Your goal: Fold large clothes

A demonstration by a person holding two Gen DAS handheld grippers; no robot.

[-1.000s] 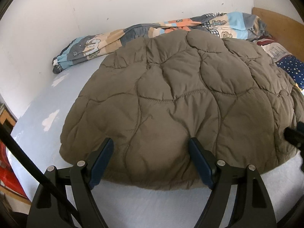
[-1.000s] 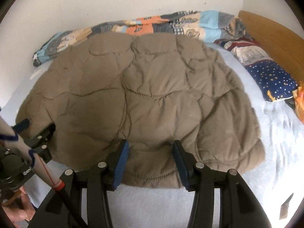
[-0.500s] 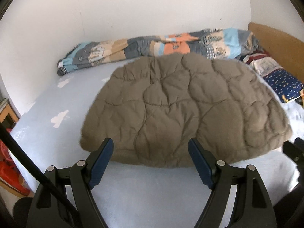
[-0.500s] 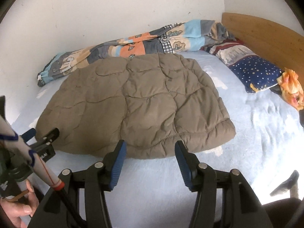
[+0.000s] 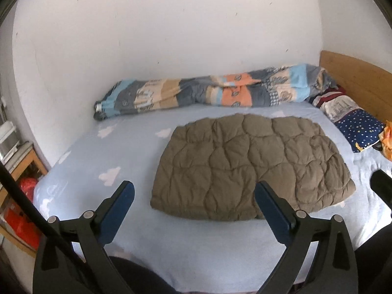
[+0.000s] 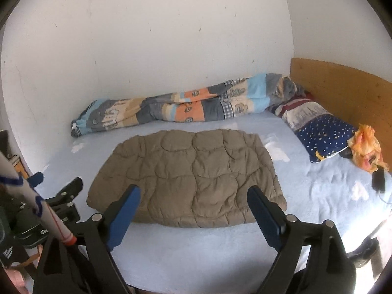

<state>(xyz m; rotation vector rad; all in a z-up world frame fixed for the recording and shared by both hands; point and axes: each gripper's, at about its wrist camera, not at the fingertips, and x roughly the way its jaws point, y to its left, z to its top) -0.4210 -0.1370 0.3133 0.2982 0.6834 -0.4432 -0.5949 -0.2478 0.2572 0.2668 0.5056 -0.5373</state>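
Brown quilted jacket [image 5: 252, 169] was seen folded flat mid-bed on the pale blue sheet [image 5: 103, 161], apart from both tools. Left gripper [image 5: 194, 207] and right gripper [image 6: 193, 212] were held above the near edge, jaws opening wide, nothing gripped.

One folded brown quilted garment [image 5: 252, 169] is counted on one bed [image 5: 127, 147]. One rolled patchwork duvet [image 5: 208, 93] is counted along the wall. One star-patterned pillow [image 6: 323, 134] and one orange cloth [image 6: 365, 147] are counted near one wooden headboard [image 6: 343, 85]. Two grippers are counted: one left gripper [image 5: 194, 197] and one right gripper [image 6: 193, 202], each with two blue-padded fingers [image 6: 125, 210].
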